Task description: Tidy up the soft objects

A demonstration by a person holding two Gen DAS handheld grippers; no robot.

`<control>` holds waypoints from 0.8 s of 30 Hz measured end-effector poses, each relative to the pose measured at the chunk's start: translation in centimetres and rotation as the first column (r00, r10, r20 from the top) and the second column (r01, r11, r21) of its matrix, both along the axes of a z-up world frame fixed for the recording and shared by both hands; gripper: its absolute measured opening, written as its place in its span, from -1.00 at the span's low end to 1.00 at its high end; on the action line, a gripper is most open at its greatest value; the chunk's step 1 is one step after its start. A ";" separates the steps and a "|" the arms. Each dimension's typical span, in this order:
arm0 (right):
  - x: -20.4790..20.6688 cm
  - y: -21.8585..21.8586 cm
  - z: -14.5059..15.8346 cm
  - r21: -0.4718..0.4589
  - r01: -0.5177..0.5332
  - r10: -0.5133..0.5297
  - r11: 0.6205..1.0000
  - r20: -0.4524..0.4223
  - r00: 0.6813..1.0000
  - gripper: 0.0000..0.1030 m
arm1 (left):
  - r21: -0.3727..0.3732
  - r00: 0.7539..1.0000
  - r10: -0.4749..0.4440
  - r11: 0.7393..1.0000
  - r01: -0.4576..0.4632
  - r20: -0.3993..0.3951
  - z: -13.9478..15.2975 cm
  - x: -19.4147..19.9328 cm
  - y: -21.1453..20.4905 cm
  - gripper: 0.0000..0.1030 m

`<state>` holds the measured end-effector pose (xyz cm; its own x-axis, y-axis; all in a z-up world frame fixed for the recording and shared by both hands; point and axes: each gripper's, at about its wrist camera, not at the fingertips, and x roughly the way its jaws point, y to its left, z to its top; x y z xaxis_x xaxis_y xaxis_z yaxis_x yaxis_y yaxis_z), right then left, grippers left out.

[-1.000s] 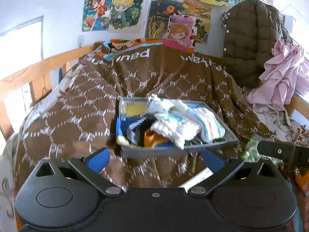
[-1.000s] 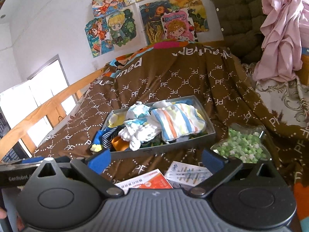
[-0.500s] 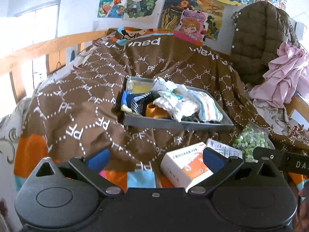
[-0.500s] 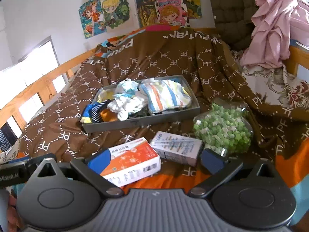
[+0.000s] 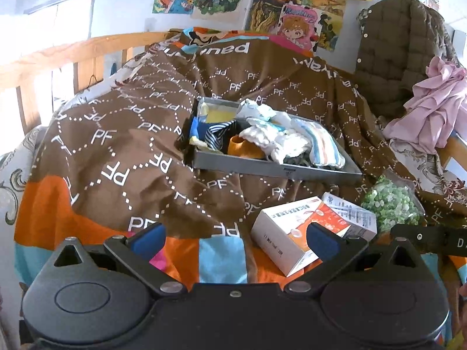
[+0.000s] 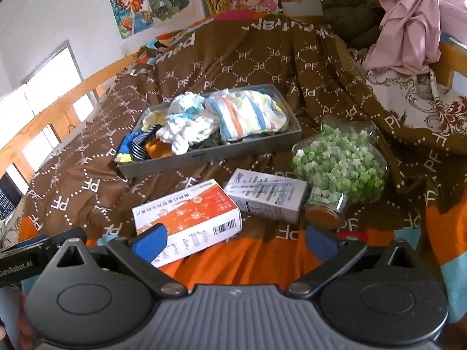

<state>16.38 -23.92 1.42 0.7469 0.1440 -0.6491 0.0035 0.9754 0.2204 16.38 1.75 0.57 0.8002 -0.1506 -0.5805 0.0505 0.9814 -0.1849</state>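
Both grippers are spread wide with nothing between the fingers, the left gripper (image 5: 235, 234) and the right gripper (image 6: 235, 240) hanging over the near edge of the brown blanket (image 5: 122, 145). Grey tray (image 6: 210, 153) sits mid-bed, well apart from both, its long axis running left-right and slanting a bit, right end farther back in the right view. It's stuffed with soft stuff: striped cloth (image 6: 248, 115) at the right end, white socks (image 6: 186, 131) in the middle, dark striped bits on the left. Orange box (image 6: 186, 218), white box (image 6: 267, 194) and a jar of green stars (image 6: 338, 166) lie nearer.
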 end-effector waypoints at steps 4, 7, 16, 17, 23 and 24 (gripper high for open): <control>0.3 0.2 -0.3 0.003 -0.013 0.013 1.000 -0.007 1.000 0.99 | -0.007 1.000 0.011 1.000 -0.011 -0.020 -0.5 0.4 0.1 0.98; 0.2 0.4 -0.1 -0.015 -0.029 0.029 0.999 0.019 0.999 0.99 | -0.010 1.000 0.009 1.000 -0.009 -0.025 -0.7 0.6 0.0 0.98; 0.1 1.1 0.2 -0.075 -0.052 0.058 0.996 0.079 0.995 0.99 | 0.016 0.999 -0.010 1.000 0.011 -0.033 -1.2 0.8 -0.7 0.98; 0.1 1.2 0.2 -0.085 -0.053 0.060 0.995 0.084 0.995 0.99 | 0.019 0.999 -0.011 1.000 0.012 -0.034 -1.3 0.8 -0.8 0.98; 0.0 1.3 0.3 -0.098 -0.057 0.066 0.994 0.093 0.993 0.99 | 0.024 0.999 -0.012 1.000 0.013 -0.035 -1.3 0.8 -0.9 0.98; 0.0 1.3 0.3 -0.099 -0.056 0.065 0.994 0.092 0.994 0.99 | 0.024 0.999 -0.012 1.000 0.012 -0.035 -1.3 0.8 -0.9 0.98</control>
<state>16.36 -22.57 1.72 0.7978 0.1316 -0.5883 -0.0730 0.9898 0.1223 17.21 0.89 -0.73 0.7777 -0.1457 -0.6116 0.0562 0.9850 -0.1632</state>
